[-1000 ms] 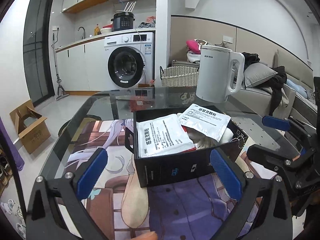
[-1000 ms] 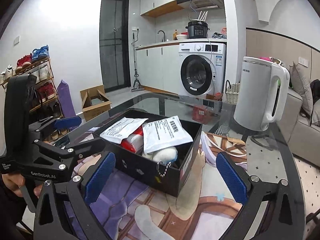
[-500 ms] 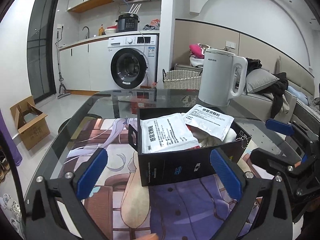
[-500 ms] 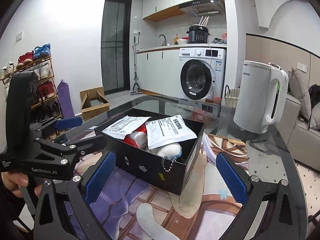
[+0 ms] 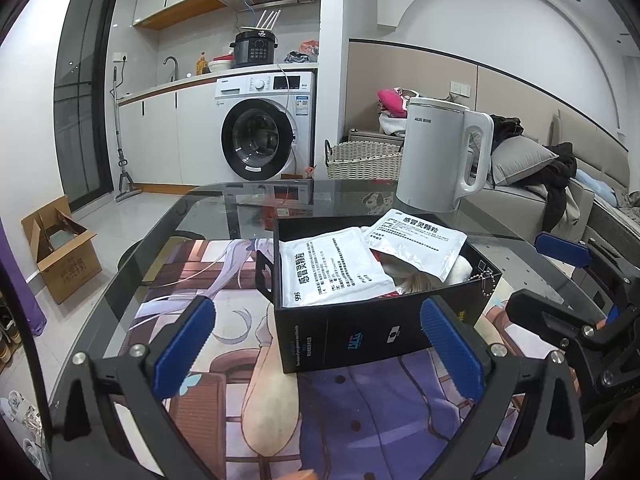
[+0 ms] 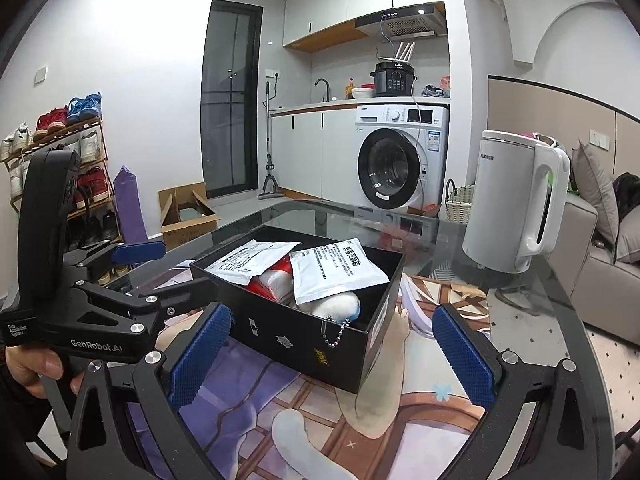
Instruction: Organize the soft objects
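Note:
A black open box point(image 5: 360, 332) point(image 6: 304, 340) stands on a printed mat on the glass table. Two white printed pouches point(image 5: 328, 272) point(image 5: 416, 240) lie on top of its contents. In the right wrist view a red pack point(image 6: 276, 276) and a white plush point(image 6: 336, 306) with a ball chain show under the pouches point(image 6: 336, 272). My left gripper point(image 5: 316, 346) is open just short of the box's near wall, empty. My right gripper point(image 6: 332, 356) is open facing a box corner, also empty. Each gripper shows in the other's view point(image 5: 552, 280) point(image 6: 168, 272).
A white electric kettle point(image 5: 440, 156) point(image 6: 516, 200) stands on the glass table point(image 5: 200, 208) behind the box. The mat point(image 5: 360, 412) covers the near part of the table. A hand point(image 6: 36, 368) holds the left gripper. A sofa sits right; a cardboard box sits on the floor left.
Both wrist views have tilted up a little and the left one sees the box from a lower angle. Both grippers stay open and the box contents have not moved.

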{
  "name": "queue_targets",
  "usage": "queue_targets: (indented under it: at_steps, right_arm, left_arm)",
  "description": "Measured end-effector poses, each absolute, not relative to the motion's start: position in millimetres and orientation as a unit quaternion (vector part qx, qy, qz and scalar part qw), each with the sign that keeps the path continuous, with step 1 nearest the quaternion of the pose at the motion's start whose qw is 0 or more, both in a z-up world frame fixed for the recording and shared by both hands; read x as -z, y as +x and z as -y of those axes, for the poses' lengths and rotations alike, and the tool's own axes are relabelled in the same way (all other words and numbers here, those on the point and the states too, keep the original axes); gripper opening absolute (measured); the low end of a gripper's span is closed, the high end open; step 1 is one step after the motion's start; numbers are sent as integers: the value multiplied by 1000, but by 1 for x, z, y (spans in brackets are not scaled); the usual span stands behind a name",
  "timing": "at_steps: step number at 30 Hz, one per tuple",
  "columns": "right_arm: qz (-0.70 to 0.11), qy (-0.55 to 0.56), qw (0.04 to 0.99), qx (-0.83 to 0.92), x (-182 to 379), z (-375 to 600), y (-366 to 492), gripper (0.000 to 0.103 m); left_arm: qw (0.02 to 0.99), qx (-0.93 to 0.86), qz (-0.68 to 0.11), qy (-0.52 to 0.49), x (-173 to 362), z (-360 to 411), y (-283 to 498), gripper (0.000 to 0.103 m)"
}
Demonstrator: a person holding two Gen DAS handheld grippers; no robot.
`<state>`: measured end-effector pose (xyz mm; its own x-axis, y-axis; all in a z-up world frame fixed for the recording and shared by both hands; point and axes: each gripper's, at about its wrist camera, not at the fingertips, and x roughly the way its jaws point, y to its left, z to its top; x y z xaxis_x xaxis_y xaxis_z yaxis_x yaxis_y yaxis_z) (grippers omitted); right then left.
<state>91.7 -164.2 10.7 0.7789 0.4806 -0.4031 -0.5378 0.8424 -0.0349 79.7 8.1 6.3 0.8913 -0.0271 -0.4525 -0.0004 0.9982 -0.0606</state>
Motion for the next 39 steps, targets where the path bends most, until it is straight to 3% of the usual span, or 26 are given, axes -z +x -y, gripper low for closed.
queue_targets:
  at_steps: [39]
  right_arm:
    - [-190, -81, 940, -272, -10, 161, 94, 103]
  left_arm:
    - [972, 7, -231, -27, -7, -8, 78, 103]
